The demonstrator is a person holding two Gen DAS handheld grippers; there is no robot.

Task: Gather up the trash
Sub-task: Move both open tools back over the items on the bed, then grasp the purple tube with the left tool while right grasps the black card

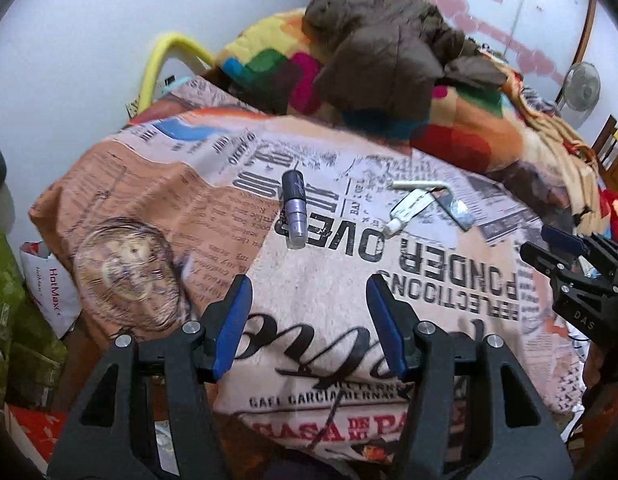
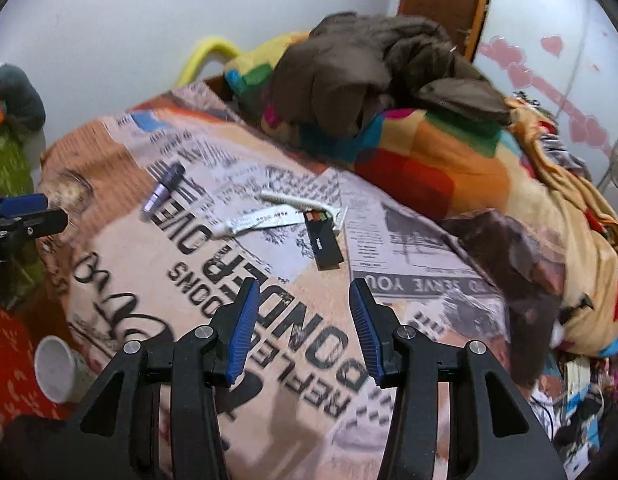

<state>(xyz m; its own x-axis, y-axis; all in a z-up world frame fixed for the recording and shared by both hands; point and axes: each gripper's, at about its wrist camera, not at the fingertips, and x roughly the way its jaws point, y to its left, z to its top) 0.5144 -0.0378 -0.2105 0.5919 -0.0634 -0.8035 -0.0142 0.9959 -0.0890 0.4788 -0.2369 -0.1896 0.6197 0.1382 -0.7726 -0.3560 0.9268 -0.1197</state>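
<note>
Trash lies on a newspaper-print bedspread (image 1: 329, 272). A grey-purple cylinder (image 1: 293, 208) lies ahead of my left gripper (image 1: 307, 298), which is open and empty above the spread. A squeezed white tube (image 1: 409, 210), a white comb (image 1: 423, 186) and a flat wrapper (image 1: 457, 210) lie to its right. In the right wrist view the cylinder (image 2: 163, 192), tube (image 2: 261, 222), comb (image 2: 297, 201) and dark wrapper (image 2: 325, 246) lie ahead of my right gripper (image 2: 303, 300), open and empty.
A brown jacket (image 1: 381, 56) sits on a multicoloured blanket (image 1: 469, 120) at the back of the bed. A white paper cup (image 2: 57, 364) and a shopping bag (image 1: 49, 284) are off the left edge. A fan (image 1: 583, 86) stands at right.
</note>
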